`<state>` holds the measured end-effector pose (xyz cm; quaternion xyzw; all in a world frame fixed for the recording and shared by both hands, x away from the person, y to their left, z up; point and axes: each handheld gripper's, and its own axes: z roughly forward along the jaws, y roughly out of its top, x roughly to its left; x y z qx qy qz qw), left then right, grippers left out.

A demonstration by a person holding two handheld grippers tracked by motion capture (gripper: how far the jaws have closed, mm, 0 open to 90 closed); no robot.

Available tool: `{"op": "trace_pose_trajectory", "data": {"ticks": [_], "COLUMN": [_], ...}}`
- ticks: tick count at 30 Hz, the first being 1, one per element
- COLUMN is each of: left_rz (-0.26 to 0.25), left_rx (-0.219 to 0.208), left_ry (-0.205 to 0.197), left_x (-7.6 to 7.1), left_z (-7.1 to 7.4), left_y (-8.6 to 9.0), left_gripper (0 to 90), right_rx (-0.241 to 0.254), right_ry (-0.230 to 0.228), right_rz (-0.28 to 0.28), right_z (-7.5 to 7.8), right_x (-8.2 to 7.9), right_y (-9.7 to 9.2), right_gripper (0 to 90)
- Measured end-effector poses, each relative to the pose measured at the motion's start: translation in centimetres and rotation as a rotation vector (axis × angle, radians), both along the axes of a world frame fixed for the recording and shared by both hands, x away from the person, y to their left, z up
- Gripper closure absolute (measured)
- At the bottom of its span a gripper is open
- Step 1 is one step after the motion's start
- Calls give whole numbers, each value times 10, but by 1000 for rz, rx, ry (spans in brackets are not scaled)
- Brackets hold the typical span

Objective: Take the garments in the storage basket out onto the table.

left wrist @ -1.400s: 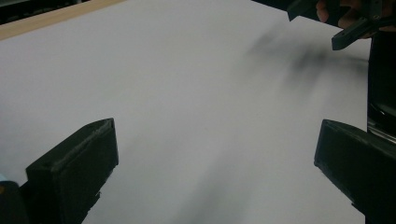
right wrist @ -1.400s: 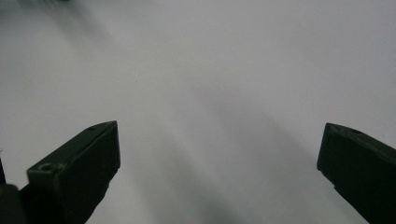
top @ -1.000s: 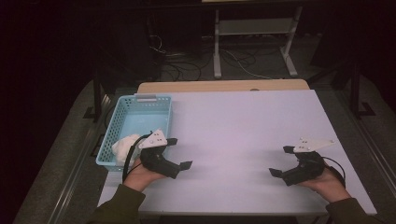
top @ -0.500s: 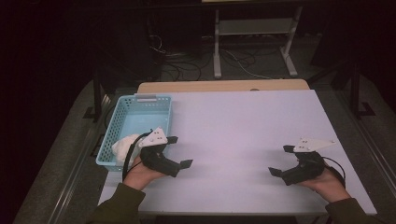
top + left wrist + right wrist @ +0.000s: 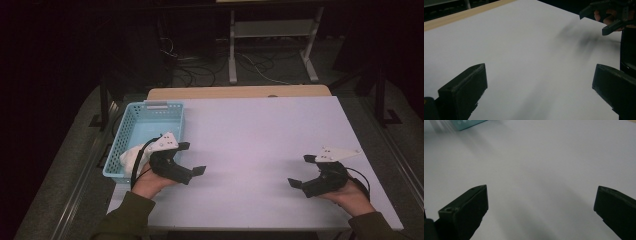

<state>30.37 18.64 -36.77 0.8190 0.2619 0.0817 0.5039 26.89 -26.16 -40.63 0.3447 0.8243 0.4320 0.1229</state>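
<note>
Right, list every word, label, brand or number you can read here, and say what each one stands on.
None: no readable text in these pictures.
Blue basket: no label visible; the white cloth inside it is plain.
Left claw and right claw: black, no visible markings; their grey plates show small dark dots, too small to read.
White table: blank.

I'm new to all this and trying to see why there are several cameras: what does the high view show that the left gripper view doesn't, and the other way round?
The high view takes in the light blue basket at the table's left edge with a white cloth in it, and both hands with their sleeves.

The left gripper view looks close along the left hand-held gripper, its two black jaws wide apart over bare tabletop.

Both share the white table and the right hand-held gripper, open, which appears far off at the top right of the left gripper view.
</note>
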Motion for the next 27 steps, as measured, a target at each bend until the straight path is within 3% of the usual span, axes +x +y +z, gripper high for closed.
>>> {"op": "trace_pose_trajectory", "data": {"ticks": [27], "left_rz": [16], "left_rx": [1], "left_ry": [-32], "left_x": [23], "left_z": [12], "left_y": [-3], "left_gripper": [0], "right_rx": [6], "right_ry": [-5], "right_rz": [-4], "right_z": [0], "right_x": [1], "right_y": [0], "right_gripper": [0]}}
